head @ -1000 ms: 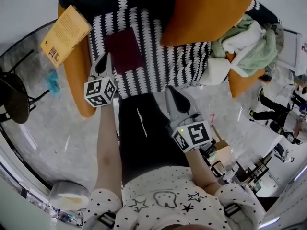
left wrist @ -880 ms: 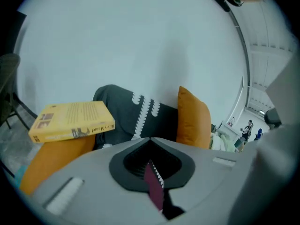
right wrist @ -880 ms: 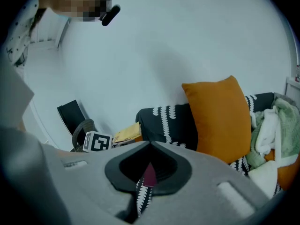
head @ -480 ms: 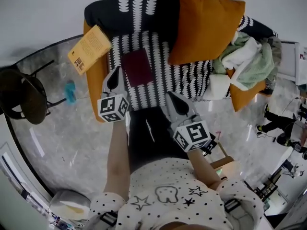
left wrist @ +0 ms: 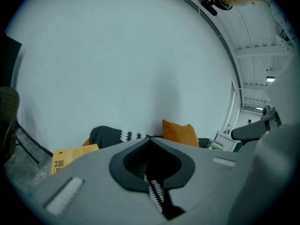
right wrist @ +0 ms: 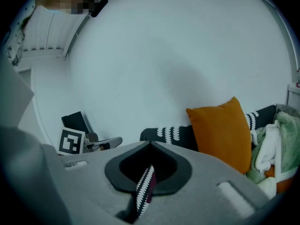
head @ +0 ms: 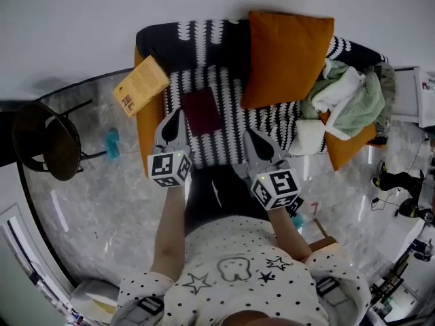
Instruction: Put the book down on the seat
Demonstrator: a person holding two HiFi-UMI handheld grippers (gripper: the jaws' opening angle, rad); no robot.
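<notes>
A dark maroon book (head: 202,111) lies flat on the black-and-white patterned seat (head: 234,124) of a sofa, with nothing touching it. My left gripper (head: 174,114) is shut and empty, held just left of the book and nearer to me. Its jaws (left wrist: 151,138) meet at the tips in the left gripper view. On the other side of the book, over the seat's front edge, my right gripper (head: 250,136) also looks shut with nothing held. The closed right gripper (right wrist: 151,144) faces the sofa back in its own view.
A yellow book (head: 141,85) lies on the sofa's orange left armrest. An orange cushion (head: 289,58) leans on the backrest, and a heap of clothes (head: 346,94) fills the right end. A black stool (head: 47,141) and a blue object (head: 112,142) stand on the marble floor at left.
Both grippers have risen and drawn back from the seat, the left one more. The maroon book has stayed where it lies on the seat. The head view now takes in the whole sofa.
</notes>
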